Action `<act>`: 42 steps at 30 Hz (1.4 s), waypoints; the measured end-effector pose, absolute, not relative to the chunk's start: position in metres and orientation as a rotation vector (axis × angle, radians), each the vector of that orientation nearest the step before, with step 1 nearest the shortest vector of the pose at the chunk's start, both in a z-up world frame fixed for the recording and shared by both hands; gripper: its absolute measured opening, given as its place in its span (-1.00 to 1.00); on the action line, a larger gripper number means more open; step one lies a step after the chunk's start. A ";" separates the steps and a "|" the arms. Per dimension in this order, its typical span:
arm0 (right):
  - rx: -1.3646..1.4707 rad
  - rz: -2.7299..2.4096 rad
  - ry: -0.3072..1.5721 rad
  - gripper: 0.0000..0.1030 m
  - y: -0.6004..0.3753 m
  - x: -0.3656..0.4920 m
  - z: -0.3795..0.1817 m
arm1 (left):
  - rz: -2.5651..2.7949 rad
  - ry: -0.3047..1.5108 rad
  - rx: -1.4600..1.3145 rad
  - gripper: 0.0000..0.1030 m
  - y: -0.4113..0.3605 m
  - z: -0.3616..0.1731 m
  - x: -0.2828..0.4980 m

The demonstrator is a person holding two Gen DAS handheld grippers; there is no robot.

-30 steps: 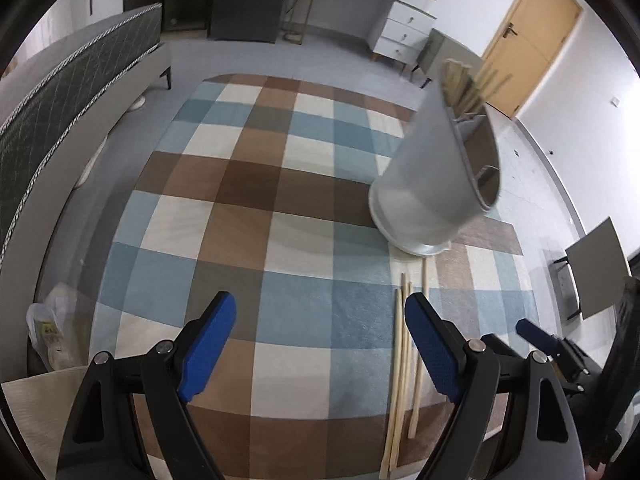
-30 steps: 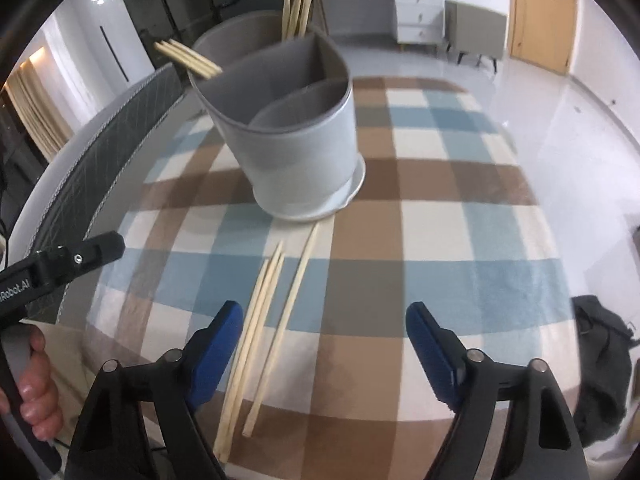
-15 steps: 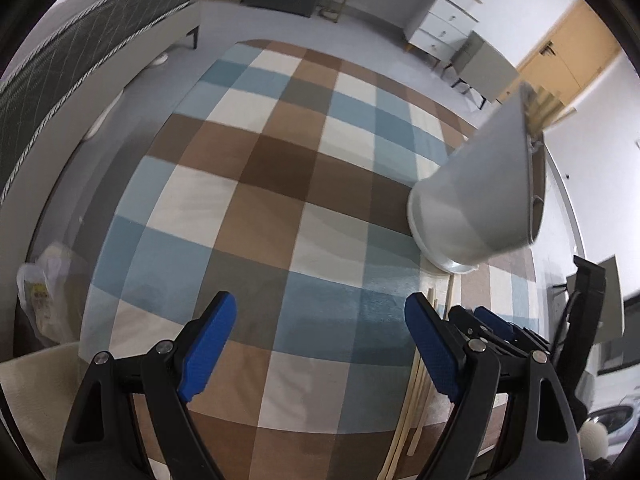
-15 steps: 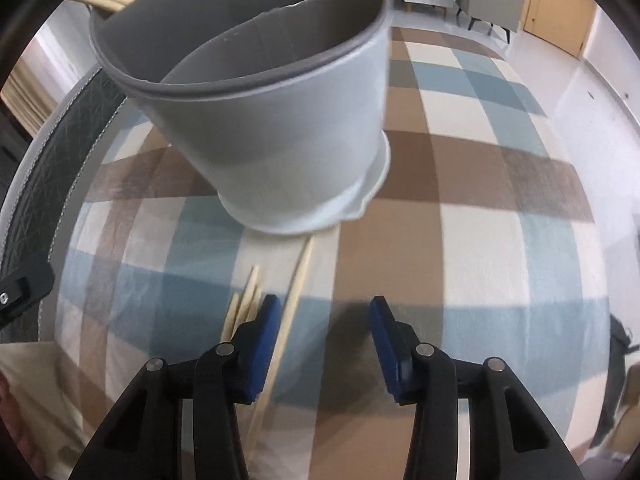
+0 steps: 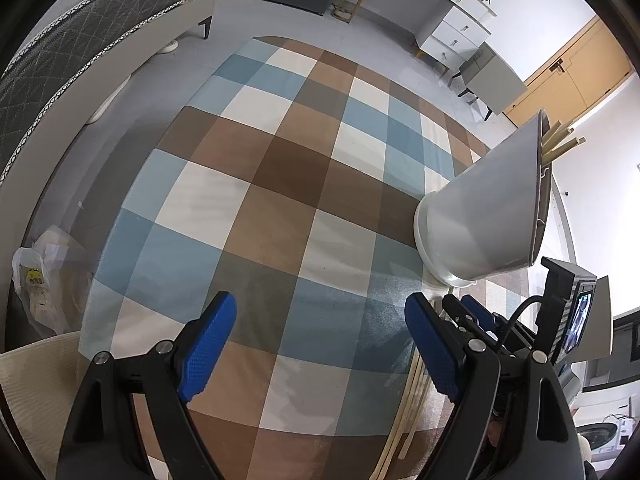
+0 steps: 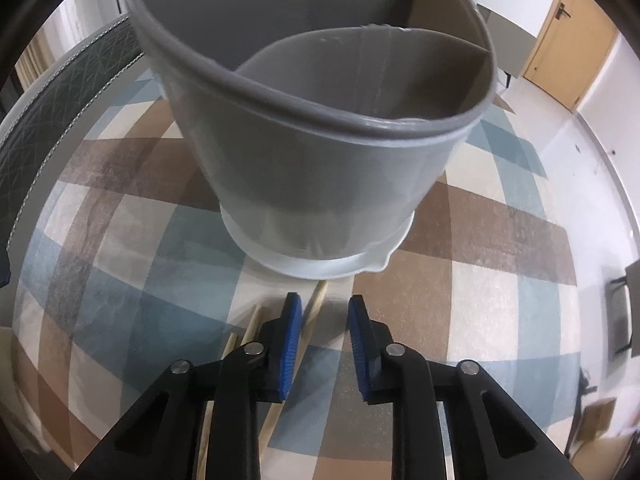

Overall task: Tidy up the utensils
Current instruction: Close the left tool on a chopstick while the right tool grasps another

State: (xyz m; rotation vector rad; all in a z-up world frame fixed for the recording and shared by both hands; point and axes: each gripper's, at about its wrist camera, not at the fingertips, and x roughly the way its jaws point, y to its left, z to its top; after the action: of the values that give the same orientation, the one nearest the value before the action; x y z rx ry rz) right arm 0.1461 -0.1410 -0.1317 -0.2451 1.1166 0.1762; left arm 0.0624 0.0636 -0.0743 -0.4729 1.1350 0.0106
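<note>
A grey divided utensil holder [image 6: 320, 152] stands on the checked tablecloth; it also shows in the left wrist view [image 5: 484, 216] with chopsticks [image 5: 560, 144] sticking out of its far side. Loose wooden chopsticks [image 6: 314, 312] lie on the cloth just in front of the holder's base. My right gripper [image 6: 322, 336] is low over them, jaws narrowed around one chopstick with gaps on both sides. The loose chopsticks show in the left wrist view [image 5: 408, 404] too. My left gripper [image 5: 320, 344] is wide open and empty, left of the right gripper [image 5: 476, 320].
The round table [image 5: 256, 208] with the checked cloth has its edge near the bottom of both views. A bed [image 5: 60, 52] stands to the left, a white plastic bag [image 5: 36, 284] lies on the floor, and drawers and a door [image 5: 560, 84] are at the back.
My right gripper has moved forward and down to the chopsticks by the holder and its jaws have narrowed from wide open. The left gripper has swung left and stayed open.
</note>
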 end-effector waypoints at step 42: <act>0.431 0.271 0.894 -0.93 -0.266 0.100 -0.069 | -0.164 1.282 0.033 0.61 -0.045 -0.130 0.033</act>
State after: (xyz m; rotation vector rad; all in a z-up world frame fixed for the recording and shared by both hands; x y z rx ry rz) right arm 0.0997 -0.2656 -0.0691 0.4308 0.8939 0.2713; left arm 0.0325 -0.0450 -0.1296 0.0328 1.2824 -0.1641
